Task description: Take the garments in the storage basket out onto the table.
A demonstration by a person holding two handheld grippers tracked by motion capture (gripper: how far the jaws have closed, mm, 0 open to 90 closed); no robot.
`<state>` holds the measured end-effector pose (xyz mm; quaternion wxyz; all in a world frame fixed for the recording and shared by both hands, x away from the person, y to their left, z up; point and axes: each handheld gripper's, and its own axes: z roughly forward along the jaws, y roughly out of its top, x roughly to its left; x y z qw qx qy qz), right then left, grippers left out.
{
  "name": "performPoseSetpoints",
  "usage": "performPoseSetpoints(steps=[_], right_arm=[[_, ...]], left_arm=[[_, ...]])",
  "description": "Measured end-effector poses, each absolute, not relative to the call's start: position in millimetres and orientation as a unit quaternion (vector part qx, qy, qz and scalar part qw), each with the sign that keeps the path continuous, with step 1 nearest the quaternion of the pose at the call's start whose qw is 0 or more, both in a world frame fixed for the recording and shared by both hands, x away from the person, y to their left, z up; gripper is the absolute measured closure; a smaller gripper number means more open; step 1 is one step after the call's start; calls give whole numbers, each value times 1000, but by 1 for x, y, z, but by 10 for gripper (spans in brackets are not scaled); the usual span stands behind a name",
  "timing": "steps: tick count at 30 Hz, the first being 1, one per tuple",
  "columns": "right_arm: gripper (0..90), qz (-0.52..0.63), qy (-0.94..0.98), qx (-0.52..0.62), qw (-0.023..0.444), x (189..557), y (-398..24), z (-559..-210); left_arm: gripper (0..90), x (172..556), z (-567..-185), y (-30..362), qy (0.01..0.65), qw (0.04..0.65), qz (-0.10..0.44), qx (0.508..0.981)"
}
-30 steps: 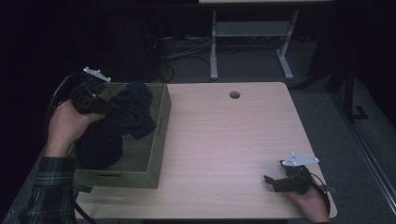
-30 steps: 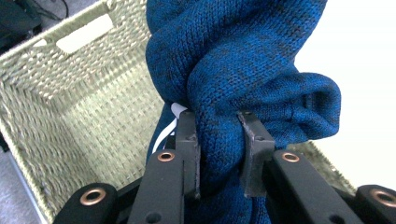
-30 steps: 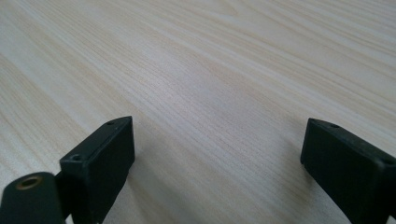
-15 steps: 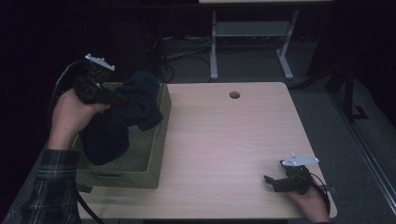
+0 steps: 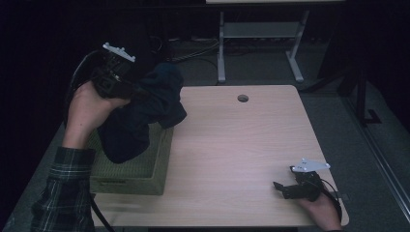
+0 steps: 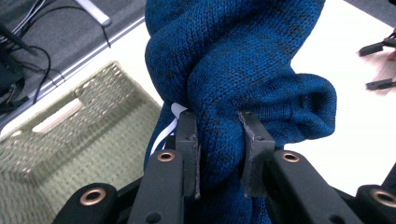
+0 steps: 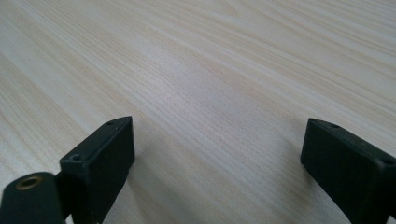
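Item 1, left gripper (image 6: 218,140): your fingers (image 6: 188,140) are pinched on a thick fold of the blue knit sweater (image 6: 243,70), closed partway with the cloth bunched tight between them. In the high view this gripper (image 5: 138,94) is raised above the far end of the basket.

Item 2, sweater (image 5: 140,116): gathered in a lump, hanging from your left grip. Its lower part droops into the woven basket (image 5: 145,166); its upper part swells out toward the counter (image 5: 241,145).

Item 3, basket: pale green weave, at the left edge of the counter, a cut-out handle in its wall.

Item 4, right gripper (image 5: 285,186): resting near the front right corner of the counter, fingers (image 7: 100,161) spread wide, nothing between them, bare wood beneath.

Item 5, risks, as judged:
- The hold is on one fold only. The hanging weight could drag the knit out through the fingers and drop it back into the basket.
- The trailing end could snag the basket rim and tug the light basket along or tip it off the counter's edge.
- A white tag or cord shows by your left finger; it could catch there on release.
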<state>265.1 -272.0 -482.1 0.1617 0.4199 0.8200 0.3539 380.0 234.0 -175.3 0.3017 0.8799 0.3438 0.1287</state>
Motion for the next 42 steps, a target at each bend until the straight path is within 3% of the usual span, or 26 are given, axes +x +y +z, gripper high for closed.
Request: performPoseSetpoints(steps=[25, 42], right_arm=[[96, 353, 820, 421, 161, 265, -272, -482], [96, 354, 820, 421, 160, 265, -272, -482]], left_arm=[[729, 380, -160, 145, 282, 324, 112, 896], [729, 375, -179, 77, 234, 326, 78, 913]])
